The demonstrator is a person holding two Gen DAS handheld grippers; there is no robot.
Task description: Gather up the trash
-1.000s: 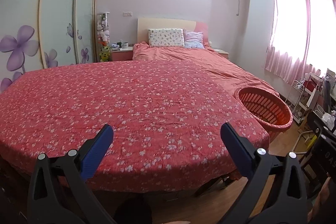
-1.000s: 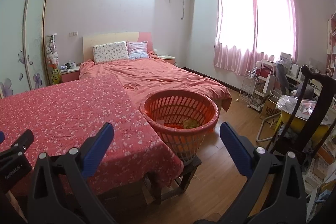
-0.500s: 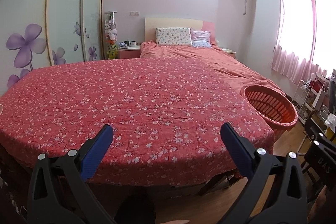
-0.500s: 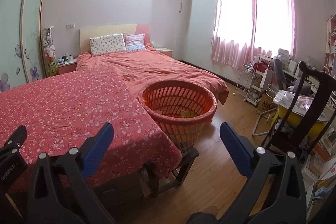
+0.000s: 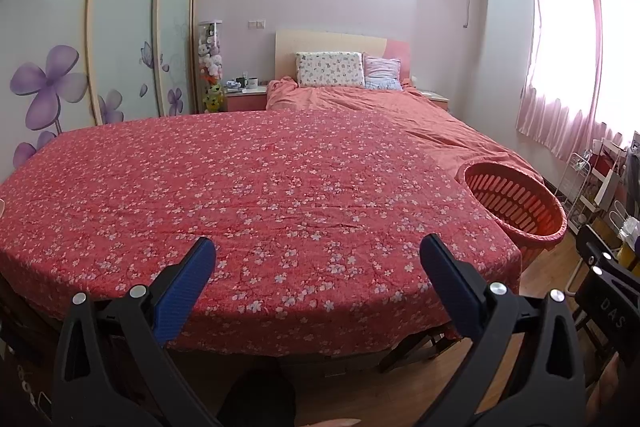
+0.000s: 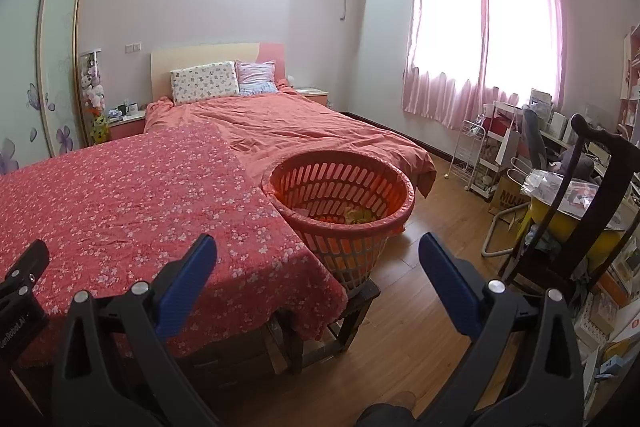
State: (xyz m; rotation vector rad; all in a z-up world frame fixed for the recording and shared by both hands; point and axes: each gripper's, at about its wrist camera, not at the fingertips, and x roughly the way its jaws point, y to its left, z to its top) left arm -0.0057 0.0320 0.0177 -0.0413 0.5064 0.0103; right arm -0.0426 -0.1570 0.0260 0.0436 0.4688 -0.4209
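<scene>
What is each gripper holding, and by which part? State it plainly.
Nothing is held. The left gripper is open over the floral red cloth, and the right gripper is open in front of the orange basket.

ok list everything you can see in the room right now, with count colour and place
cloth: 1, red with white flowers, over the near table
basket: 1, orange, on a stool by the cloth's right edge, some scraps inside
bed: 1, salmon cover, behind the table
pillows: 2, floral and pink striped, at the headboard
curtains: pink, right wall window
wardrobe: 1, frosted doors with purple flowers, left
chair: 1, dark wood, right
left gripper: black, blue jaws open, empty
right gripper: black, blue jaws open, empty
</scene>
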